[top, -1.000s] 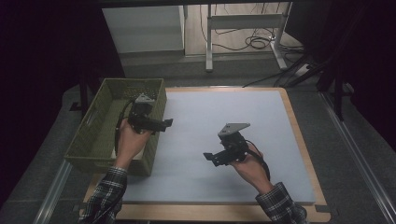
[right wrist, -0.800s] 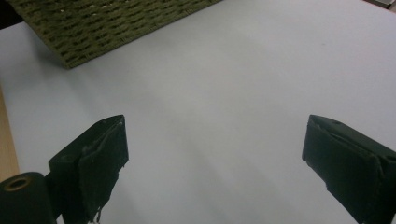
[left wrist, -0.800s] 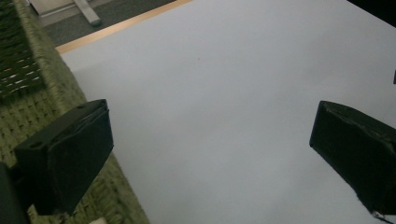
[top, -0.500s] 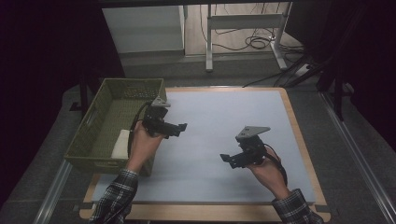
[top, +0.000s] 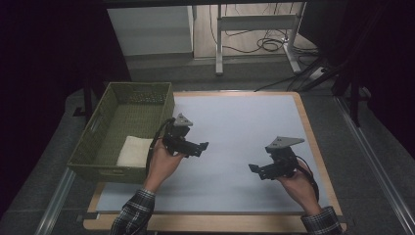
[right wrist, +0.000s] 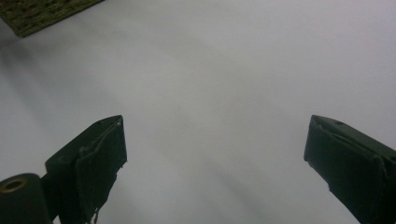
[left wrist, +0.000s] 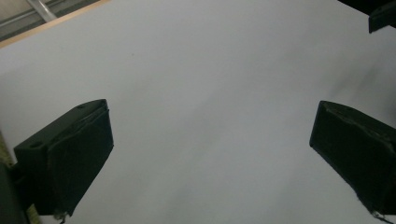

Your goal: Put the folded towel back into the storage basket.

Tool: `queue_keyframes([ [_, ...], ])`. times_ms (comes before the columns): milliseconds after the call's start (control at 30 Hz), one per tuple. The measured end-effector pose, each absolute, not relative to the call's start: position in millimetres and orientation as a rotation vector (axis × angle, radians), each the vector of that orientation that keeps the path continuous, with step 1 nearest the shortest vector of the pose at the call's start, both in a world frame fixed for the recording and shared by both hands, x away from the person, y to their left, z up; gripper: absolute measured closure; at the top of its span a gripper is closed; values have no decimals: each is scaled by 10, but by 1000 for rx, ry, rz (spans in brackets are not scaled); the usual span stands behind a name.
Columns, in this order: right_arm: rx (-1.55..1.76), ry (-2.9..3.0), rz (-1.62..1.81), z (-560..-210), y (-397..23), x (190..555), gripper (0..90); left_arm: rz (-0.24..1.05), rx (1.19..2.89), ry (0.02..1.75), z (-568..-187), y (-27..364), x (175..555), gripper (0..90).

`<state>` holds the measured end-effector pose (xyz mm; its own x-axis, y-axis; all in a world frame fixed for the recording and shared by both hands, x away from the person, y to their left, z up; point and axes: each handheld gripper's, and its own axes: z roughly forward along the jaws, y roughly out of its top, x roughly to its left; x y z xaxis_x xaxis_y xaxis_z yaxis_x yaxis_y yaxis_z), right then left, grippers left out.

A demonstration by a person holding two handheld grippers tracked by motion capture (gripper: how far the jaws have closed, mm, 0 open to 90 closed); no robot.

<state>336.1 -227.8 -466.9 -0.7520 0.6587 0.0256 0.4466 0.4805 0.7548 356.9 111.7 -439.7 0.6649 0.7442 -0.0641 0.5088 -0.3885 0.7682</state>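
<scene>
A folded white cloth [top: 134, 151] lies in the near part of an olive woven basket [top: 100, 169] at the table's left. My left gripper [top: 201, 147] hovers over the pale mat [top: 244, 122] just right of the basket, its jaws pointing right. In the left gripper view the left gripper [left wrist: 210, 154] is open wide over bare mat. My right gripper [top: 255, 169] is held over the mat's near right, jaws pointing left. It is also open [right wrist: 215, 158], with nothing between its jaws.
A wooden border [top: 313, 142] frames the mat. A corner of the basket [right wrist: 46, 14] shows at the top left of the right gripper view. The right gripper's tip [left wrist: 383, 16] shows at the top right of the left gripper view. Desk legs and cables [top: 264, 44] lie beyond the table.
My left gripper has drawn away from over the basket, right and nearer, out over the mat, uncovering the white cloth in the basket. My right gripper has shifted right and slightly nearer.
</scene>
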Motion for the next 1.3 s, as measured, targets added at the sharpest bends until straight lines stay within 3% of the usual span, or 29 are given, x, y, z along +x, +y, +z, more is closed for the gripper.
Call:
queue_keyframes([
  [433,1022,2403,1131,-4712,-2668,3274,59,337,2089,925,-4670,986,3328,0],
  [1300,1116,2375,1029,-5176,-2946,3126,59,321,2097,971,-5344,1167,2928,0],
])
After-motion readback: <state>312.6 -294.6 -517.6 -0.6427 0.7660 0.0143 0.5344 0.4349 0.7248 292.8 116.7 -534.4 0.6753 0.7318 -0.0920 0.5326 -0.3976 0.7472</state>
